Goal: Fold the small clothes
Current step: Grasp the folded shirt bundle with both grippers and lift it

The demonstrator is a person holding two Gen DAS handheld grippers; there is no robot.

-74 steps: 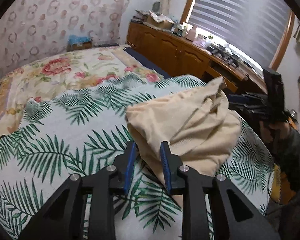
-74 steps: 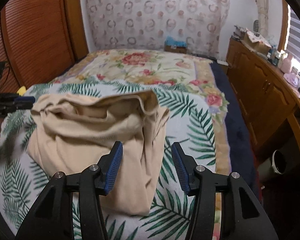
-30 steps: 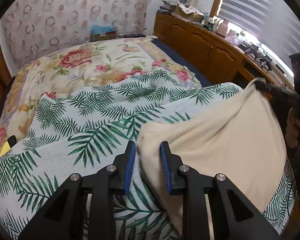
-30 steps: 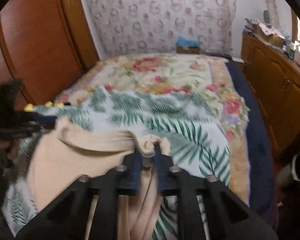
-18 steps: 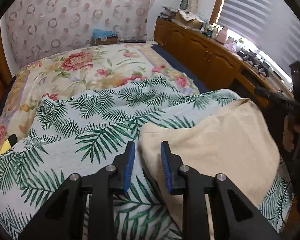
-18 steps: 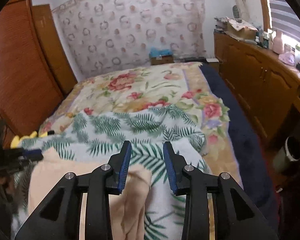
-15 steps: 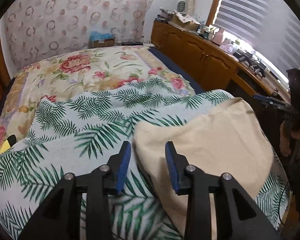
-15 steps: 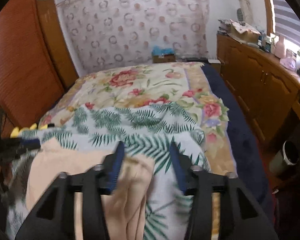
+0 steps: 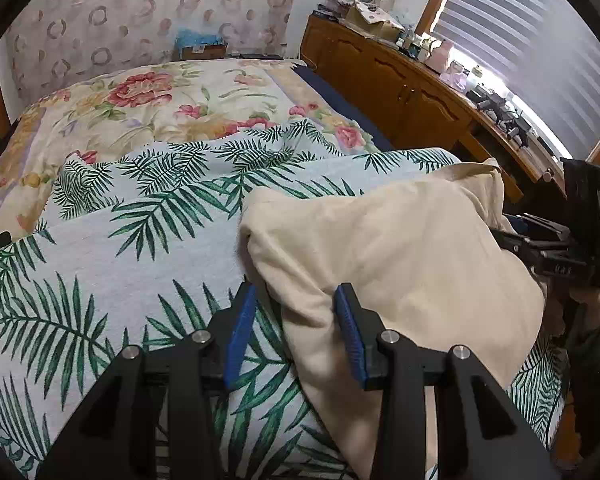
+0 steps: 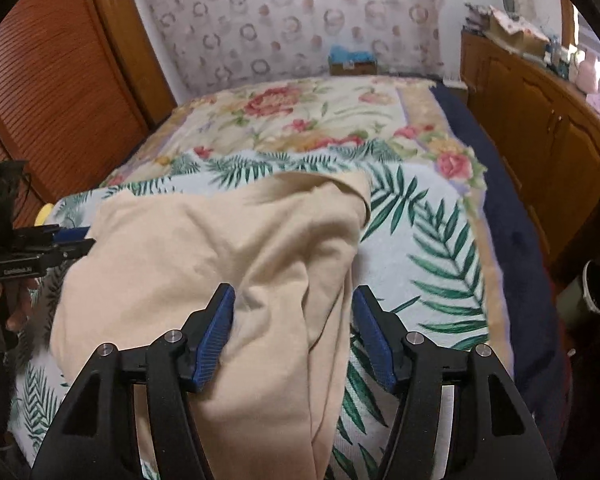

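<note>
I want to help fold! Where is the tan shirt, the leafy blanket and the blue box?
tan shirt (image 10: 220, 248): right wrist view, its middle.
leafy blanket (image 9: 100, 264): left wrist view, bare part.
blue box (image 10: 352, 60): right wrist view, its front.

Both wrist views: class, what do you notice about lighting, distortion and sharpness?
Left wrist view: bright glare through the window blinds, strong fisheye curve with dark corners, beige garment sharp. Right wrist view: dimmer and softer, the palm-leaf blanket slightly smeared, wooden wardrobe bowed by the lens.
</note>
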